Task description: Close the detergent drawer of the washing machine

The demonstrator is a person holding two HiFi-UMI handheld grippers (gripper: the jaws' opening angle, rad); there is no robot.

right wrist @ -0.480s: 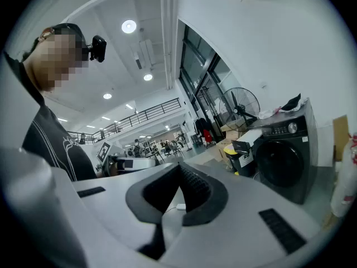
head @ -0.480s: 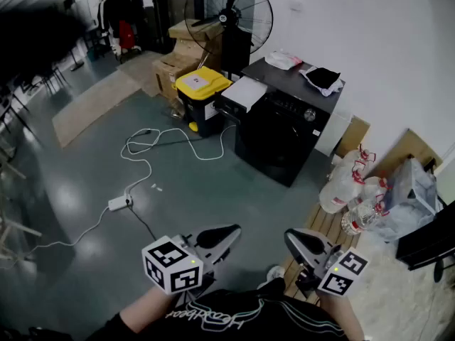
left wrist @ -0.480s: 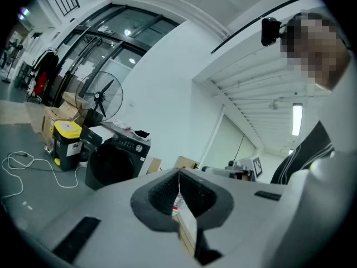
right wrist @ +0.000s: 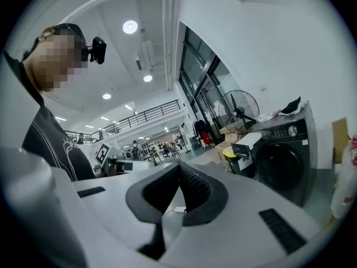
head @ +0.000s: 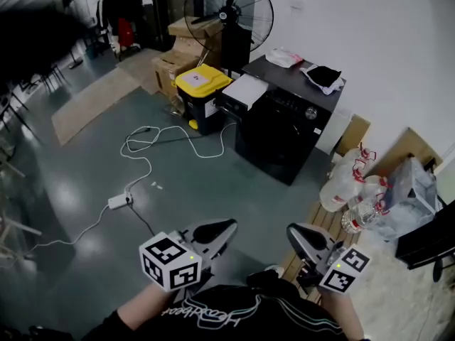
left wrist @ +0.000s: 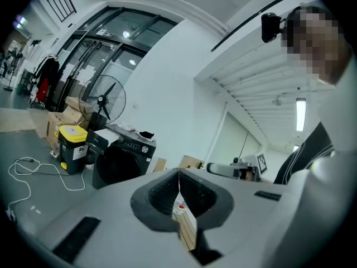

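Observation:
The black washing machine (head: pixel 284 130) stands against the white wall, well ahead of me. Its detergent drawer (head: pixel 243 93) is pulled out at the upper left corner, its pale top showing. My left gripper (head: pixel 226 227) and right gripper (head: pixel 294 233) are held low near my body, far from the machine, both shut with nothing between the jaws. The left gripper view has the machine (left wrist: pixel 120 159) at mid-left beyond the left gripper (left wrist: pixel 178 190). From the right gripper view the machine (right wrist: pixel 284 155) and its drawer (right wrist: pixel 243 148) lie to the right of the right gripper (right wrist: pixel 178 182).
A yellow-lidded bin (head: pixel 201 91) sits beside the drawer. A floor fan (head: pixel 229 13) and cardboard boxes (head: pixel 174 62) stand behind. A white cable with a power strip (head: pixel 117 202) crosses the floor. Water bottles (head: pixel 348 190) and a wooden pallet (head: pixel 323 226) are at the right. Clothes (head: pixel 323 77) lie on the machine.
Both grippers have shifted slightly up and left in the head view. The drawer stands as before.

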